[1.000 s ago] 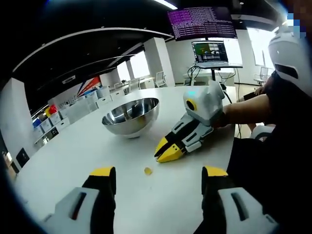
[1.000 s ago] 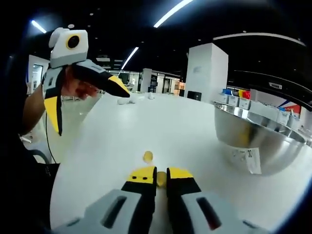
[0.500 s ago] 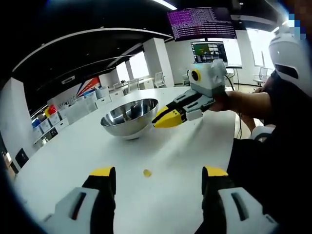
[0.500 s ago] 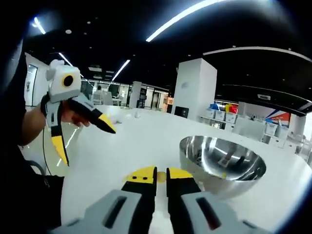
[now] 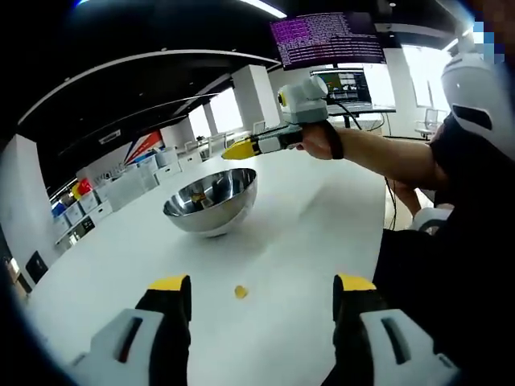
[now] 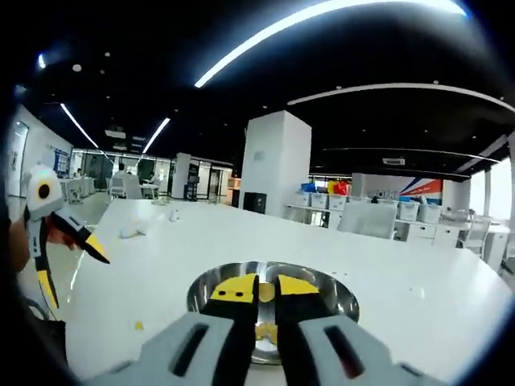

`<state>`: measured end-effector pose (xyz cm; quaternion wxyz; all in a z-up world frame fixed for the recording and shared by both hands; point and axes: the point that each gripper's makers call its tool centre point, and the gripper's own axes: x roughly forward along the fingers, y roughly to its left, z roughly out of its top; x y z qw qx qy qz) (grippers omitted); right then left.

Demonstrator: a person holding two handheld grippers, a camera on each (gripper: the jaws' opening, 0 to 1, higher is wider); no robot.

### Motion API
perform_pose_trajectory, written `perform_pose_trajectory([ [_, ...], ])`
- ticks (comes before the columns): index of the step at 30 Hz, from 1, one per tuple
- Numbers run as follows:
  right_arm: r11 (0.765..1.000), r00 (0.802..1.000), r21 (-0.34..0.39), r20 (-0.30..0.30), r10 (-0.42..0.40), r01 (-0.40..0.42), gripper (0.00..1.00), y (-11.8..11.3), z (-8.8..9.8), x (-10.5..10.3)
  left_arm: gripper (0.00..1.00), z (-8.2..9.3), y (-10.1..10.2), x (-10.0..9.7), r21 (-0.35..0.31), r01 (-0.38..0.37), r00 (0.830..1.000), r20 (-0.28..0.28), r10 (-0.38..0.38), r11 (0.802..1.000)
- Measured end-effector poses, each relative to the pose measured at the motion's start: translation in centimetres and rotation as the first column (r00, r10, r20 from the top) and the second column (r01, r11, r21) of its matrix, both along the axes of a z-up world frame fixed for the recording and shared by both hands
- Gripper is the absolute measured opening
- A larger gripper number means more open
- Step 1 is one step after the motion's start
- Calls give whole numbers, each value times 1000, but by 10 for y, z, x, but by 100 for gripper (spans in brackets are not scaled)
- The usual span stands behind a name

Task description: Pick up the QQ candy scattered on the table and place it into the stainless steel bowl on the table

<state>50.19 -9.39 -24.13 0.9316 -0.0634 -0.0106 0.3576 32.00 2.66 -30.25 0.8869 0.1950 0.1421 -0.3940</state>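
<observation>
Right hand-held gripper [image 6: 266, 291], lower centre, pinching a yellow candy [image 6: 266, 293] directly above the steel bowl [image 6: 338, 293]; part the jaws only while centred; left hand-held gripper [image 5: 261, 297] wide open, empty, loose candy [image 5: 240, 292] on bench [image 5: 314, 233] between its jaws.

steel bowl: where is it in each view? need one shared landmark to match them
Left gripper view: stainless steel bowl left of centre on the white table, below the right gripper.
Right gripper view: bowl at bottom centre, directly beneath the gripper shut on a candy.
Shared landmark: the loose candy on the table.
</observation>
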Motion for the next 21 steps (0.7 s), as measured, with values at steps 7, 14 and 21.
perform_pose_trajectory([
  [7,1000,999,-15,-48,-17,16,7,-4,-19,12,71,1,2,0,3,-2,1000,2,2,1000],
  [14,1000,999,-22,-50,-18,17,7,-7,-17,12,71,1,1,0,4,0,1000,1,0,1000],
  [21,1000,999,-11,-52,-3,2,22,-5,-17,12,71,1,0,0,1,1,1000,0,-1,1000],
])
